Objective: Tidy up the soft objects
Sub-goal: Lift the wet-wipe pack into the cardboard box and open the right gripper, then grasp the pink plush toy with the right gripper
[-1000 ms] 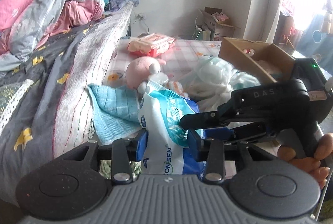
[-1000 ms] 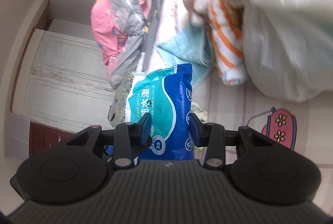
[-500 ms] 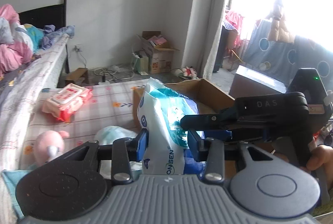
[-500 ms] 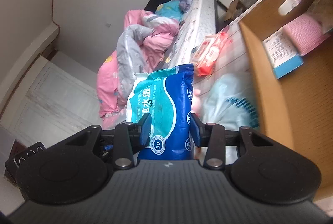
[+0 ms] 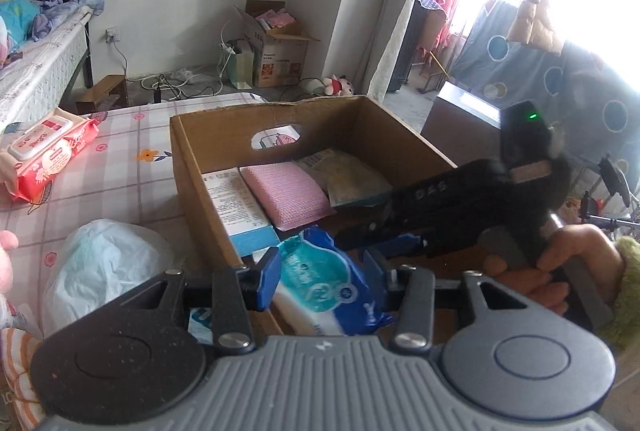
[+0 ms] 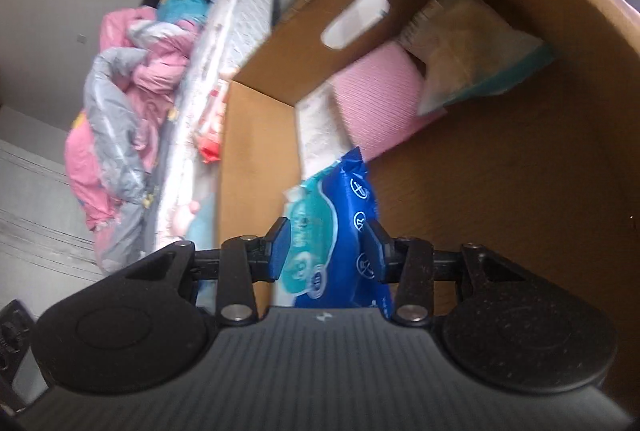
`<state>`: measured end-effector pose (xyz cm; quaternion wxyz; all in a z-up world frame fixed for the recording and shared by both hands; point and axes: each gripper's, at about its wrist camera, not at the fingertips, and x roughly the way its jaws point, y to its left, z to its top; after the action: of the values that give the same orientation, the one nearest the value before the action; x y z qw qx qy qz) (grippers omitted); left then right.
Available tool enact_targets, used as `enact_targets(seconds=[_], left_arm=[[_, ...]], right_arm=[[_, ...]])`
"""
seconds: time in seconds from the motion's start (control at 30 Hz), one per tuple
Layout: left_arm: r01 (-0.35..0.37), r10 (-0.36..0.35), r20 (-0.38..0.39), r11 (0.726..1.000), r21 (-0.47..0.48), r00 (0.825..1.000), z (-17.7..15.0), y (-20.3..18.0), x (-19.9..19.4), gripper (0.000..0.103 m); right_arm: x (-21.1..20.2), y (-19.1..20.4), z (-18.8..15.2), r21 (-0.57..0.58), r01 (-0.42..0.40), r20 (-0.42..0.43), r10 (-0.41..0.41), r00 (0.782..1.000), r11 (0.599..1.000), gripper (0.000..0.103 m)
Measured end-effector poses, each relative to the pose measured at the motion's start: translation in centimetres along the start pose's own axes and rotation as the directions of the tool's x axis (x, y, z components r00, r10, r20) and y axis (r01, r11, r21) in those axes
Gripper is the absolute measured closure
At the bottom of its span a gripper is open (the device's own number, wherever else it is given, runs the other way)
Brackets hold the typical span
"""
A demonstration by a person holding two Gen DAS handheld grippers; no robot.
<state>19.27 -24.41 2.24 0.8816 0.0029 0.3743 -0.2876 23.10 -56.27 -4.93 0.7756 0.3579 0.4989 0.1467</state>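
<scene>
Both claws held the wipes pack (image 5: 328, 283) over the box (image 5: 188, 167): right claw (image 6: 326, 251) clamped, left claw (image 5: 322, 271) just loosening, pack's length pointing toward frame top.

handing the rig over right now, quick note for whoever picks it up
Left gripper: jaws have just been opening; the blue wipes pack is between them, pads seemingly off it.
Right gripper: shut on the same pack, holding it over the near corner of the cardboard box.
Done: pink cloth, flat carton and pale packet lie in the box.
Left: set the pack inside; then probably the red wipes pack, white bag and striped cloth outside it.
</scene>
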Motion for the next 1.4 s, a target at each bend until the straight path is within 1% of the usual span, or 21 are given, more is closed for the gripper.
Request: enact_targets(seconds=[0.03,0.1,0.2,0.27,0.33,0.37,0.4,0.47,0.57,0.63,0.67,0.7,0.8,0.9,0.97,1.07,1.13,1.2,1.23,1.3,1.4], left_arm=[[-0.007,0.007,0.005,1.000,-0.003,1.000,-0.2,0.3,-0.4,0.055],[-0.018,0.018,0.014,1.000,-0.008,1.000,-0.4,1.0,-1.6,0.055],[-0.035,0.035,0.035,0.999,-0.017,0.999,-0.4,2.2,-3.5,0.054],[-0.045,0.046,0.047,0.999,-0.021,0.998,-0.8,3.0,-4.6,0.052],[-0.058,0.059,0.056,0.998,-0.023,0.997,-1.3,3.7,-5.8,0.049],[-0.063,0.065,0.056,0.998,-0.024,0.996,-1.6,4.0,-6.1,0.048],[-0.072,0.073,0.052,0.997,-0.027,0.996,-1.8,4.4,-6.5,0.047],[-0.087,0.088,0.039,0.996,-0.031,0.995,-2.5,5.0,-6.9,0.047],[-0.097,0.098,0.026,0.994,-0.043,0.995,-3.5,5.6,-7.4,0.047],[-0.108,0.109,0.024,0.993,-0.048,0.994,-4.4,6.1,-8.1,0.047],[-0.114,0.115,0.018,0.992,-0.052,0.993,-4.7,6.2,-8.2,0.047],[-0.118,0.119,0.014,0.992,-0.054,0.993,-5.1,6.4,-8.4,0.047],[-0.132,0.133,0.001,0.989,-0.071,0.991,-6.1,7.1,-9.0,0.047],[-0.141,0.141,-0.004,0.985,-0.094,0.990,-7.1,7.9,-9.8,0.047],[-0.151,0.152,-0.003,0.983,-0.102,0.988,-7.7,8.3,-10.3,0.047],[-0.191,0.193,0.004,0.975,-0.113,0.981,-8.5,8.9,-11.1,0.044],[-0.212,0.216,0.018,0.969,-0.123,0.976,-9.0,9.4,-11.8,0.041],[-0.229,0.236,0.033,0.963,-0.141,0.971,-9.5,10.1,-12.7,0.039],[-0.237,0.245,0.039,0.960,-0.149,0.969,-9.7,10.5,-13.1,0.039],[-0.256,0.267,0.045,0.952,-0.168,0.963,-10.2,11.5,-14.0,0.038],[-0.292,0.307,0.053,0.937,-0.190,0.950,-11.0,12.9,-15.2,0.038]], right_arm=[[1.8,-0.1,-0.1,0.002,0.032,-0.036,-0.032,0.999,0.999,0.063],[3.6,-0.5,-0.2,-0.014,0.088,-0.078,-0.089,0.993,0.996,0.064],[3.8,0.3,-0.4,-0.061,0.091,-0.092,-0.097,0.991,0.994,0.062],[3.3,0.9,-0.8,-0.095,0.116,-0.079,-0.124,0.989,0.989,0.062],[2.6,1.4,-1.3,-0.123,0.156,-0.062,-0.164,0.984,0.980,0.055],[2.2,1.8,-1.3,-0.123,0.172,-0.065,-0.181,0.981,0.977,0.046],[2.2,1.6,-1.4,-0.114,0.188,-0.070,-0.197,0.978,0.976,0.042],[2.8,0.9,-1.8,-0.108,0.203,-0.104,-0.215,0.971,0.973,0.042],[4.5,0.2,-2.8,-0.073,0.201,-0.158,-0.211,0.965,0.977,0.050],[4.9,0.7,-3.0,-0.058,0.196,-0.145,-0.203,0.968,0.979,0.059],[4.8,1.0,-2.9,-0.058,0.188,-0.124,-0.194,0.973,0.980,0.065],[4.9,1.1,-2.8,-0.051,0.178,-0.120,-0.183,0.976,0.983,0.068],[5.7,1.4,-2.7,-0.021,0.169,-0.134,-0.170,0.976,0.985,0.068],[6.3,1.1,-2.7,0.040,0.151,-0.142,-0.144,0.979,0.988,0.067],[6.3,1.2,-2.9,0.049,0.156,-0.131,-0.148,0.980,0.987,0.066],[6.1,1.4,-3.2,0.055,0.165,-0.113,-0.158,0.981,0.985,0.064],[5.8,2.2,-3.4,0.016,0.203,-0.094,-0.200,0.975,0.979,0.061],[5.2,3.4,-3.8,-0.028,0.238,-0.050,-0.239,0.970,0.971,0.048],[4.8,3.9,-4.0,-0.040,0.247,-0.029,-0.248,0.968,0.968,0.046],[3.9,5.1,-4.3,-0.067,0.265,0.016,-0.264,0.964,0.962,0.044],[2.2,7.4,-4.8,-0.119,0.302,0.117,-0.289,0.950,0.946,0.043]])
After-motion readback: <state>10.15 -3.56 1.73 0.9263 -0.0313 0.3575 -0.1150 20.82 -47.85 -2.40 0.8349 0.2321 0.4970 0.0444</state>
